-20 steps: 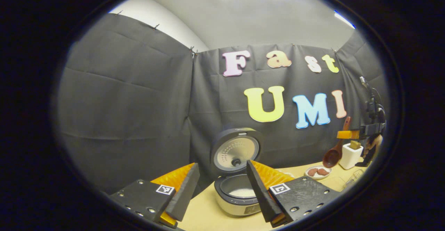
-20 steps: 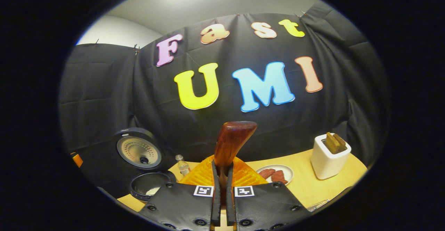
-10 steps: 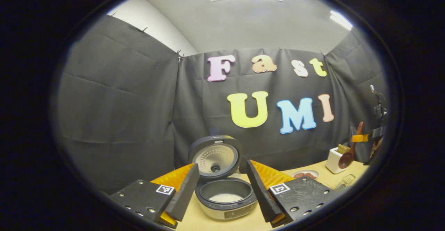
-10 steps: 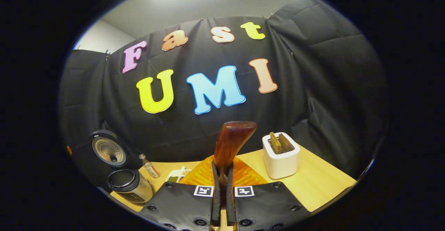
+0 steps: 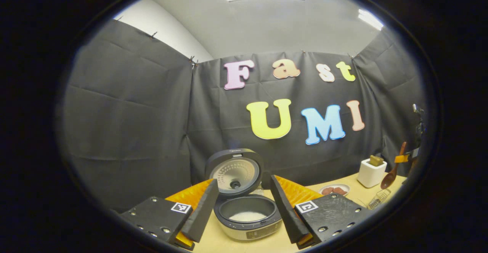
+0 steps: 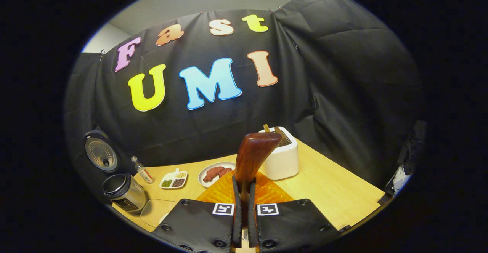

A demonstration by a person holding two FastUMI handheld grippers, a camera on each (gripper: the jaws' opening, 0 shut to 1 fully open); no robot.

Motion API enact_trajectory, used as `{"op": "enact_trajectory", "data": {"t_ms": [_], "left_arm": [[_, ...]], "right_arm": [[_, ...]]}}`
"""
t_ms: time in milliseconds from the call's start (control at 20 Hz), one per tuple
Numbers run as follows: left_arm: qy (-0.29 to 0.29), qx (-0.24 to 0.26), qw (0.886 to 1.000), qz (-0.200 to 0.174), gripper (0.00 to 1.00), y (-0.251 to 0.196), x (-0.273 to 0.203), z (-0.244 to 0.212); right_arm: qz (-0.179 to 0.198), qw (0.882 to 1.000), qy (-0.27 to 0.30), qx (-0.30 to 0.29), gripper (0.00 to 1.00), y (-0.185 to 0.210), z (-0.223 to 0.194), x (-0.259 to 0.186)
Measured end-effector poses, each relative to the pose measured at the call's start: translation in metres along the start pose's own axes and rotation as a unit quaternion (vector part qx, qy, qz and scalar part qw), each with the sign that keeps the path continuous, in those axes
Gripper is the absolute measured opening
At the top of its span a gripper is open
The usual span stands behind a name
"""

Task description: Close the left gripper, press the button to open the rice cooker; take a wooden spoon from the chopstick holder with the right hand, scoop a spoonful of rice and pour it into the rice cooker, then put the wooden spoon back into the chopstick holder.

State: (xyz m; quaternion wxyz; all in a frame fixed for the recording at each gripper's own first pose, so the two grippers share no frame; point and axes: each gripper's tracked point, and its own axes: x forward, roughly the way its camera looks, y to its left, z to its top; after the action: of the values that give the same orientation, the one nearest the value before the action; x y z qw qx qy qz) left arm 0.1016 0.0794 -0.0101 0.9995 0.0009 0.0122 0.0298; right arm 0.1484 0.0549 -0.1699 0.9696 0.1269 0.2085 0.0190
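Note:
The rice cooker [image 5: 246, 228] stands open, its round lid [image 5: 234, 171] tipped up at the back and white rice [image 5: 247, 216] in the pot. My left gripper [image 5: 244, 180] is held open in front of the cooker, with nothing between its fingers. My right gripper [image 6: 244, 192] is shut on the handle of the wooden spoon [image 6: 253, 157], which sticks up from the jaws. The white chopstick holder [image 6: 282, 161] stands just behind the handle. In the left gripper view the spoon [image 5: 390, 173] hangs bowl down, right of the holder [image 5: 370, 173].
On the wooden table [image 6: 335, 192] are a plate of sausages [image 6: 214, 172], a small divided dish [image 6: 173, 179], a little bottle [image 6: 142, 171] and a clear glass container [image 6: 156, 212]. The cooker [image 6: 124, 194] is far left in the right gripper view.
My right gripper has carried the spoon rightward, away from the cooker and over to the chopstick holder. The left gripper has stayed open and come to face the cooker.

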Motion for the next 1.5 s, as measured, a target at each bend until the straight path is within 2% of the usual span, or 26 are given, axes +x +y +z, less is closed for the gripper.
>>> {"op": "enact_trajectory", "data": {"t_ms": [100,350,500,550,600,750,800,950,1000,1050,1250,1350,1500], "left_arm": [[0.001,0.004,1.0,0.004,0.83,0.005,-0.001,-0.001],[0.008,0.015,1.0,0.017,0.82,0.017,-0.007,-0.008],[0.012,0.022,0.999,0.028,0.83,0.029,-0.009,-0.009],[0.012,0.022,0.999,0.032,0.83,0.031,-0.01,-0.008],[0.012,0.021,0.999,0.035,0.82,0.034,-0.01,-0.008],[0.011,0.019,0.999,0.041,0.83,0.04,-0.011,-0.008],[0.012,0.02,0.999,0.04,0.82,0.04,-0.011,-0.008],[0.013,0.022,0.999,0.039,0.82,0.037,-0.008,-0.01],[0.013,0.021,0.999,0.037,0.82,0.036,-0.006,-0.01],[0.014,0.019,0.999,0.035,0.82,0.033,-0.003,-0.01],[0.012,0.003,1.0,0.022,0.83,0.021,0.014,-0.009],[0.013,0.001,1.0,0.014,0.83,0.014,0.026,-0.006],[0.013,-0.002,1.0,0.005,0.83,0.007,0.05,-0.001]], "right_arm": [[-0.01,1.0,0.011,-0.002,0.05,-0.008,-0.016,-0.001],[-0.024,0.999,0.045,-0.002,0.08,-0.021,-0.054,0.008],[-0.026,0.998,0.064,0.009,0.1,-0.019,-0.075,0.014],[-0.025,0.997,0.069,0.01,0.07,-0.019,-0.082,0.016],[-0.023,0.997,0.073,0.01,0.1,-0.018,-0.086,0.016],[-0.022,0.996,0.081,0.008,0.13,-0.018,-0.096,0.017],[-0.021,0.996,0.086,0.006,0.09,-0.019,-0.102,0.017],[-0.019,0.997,0.08,-0.003,0.24,-0.021,-0.098,0.013],[-0.024,0.997,0.076,-0.01,0.33,-0.026,-0.095,0.011],[-0.026,0.997,0.073,-0.015,0.33,-0.03,-0.092,0.009],[-0.053,0.996,0.057,-0.043,1.0,-0.048,-0.077,-0.01],[-0.065,0.995,0.045,-0.058,0.98,-0.056,-0.069,-0.017],[-0.096,0.99,-0.001,-0.099,0.98,-0.07,-0.036,-0.033]]}}
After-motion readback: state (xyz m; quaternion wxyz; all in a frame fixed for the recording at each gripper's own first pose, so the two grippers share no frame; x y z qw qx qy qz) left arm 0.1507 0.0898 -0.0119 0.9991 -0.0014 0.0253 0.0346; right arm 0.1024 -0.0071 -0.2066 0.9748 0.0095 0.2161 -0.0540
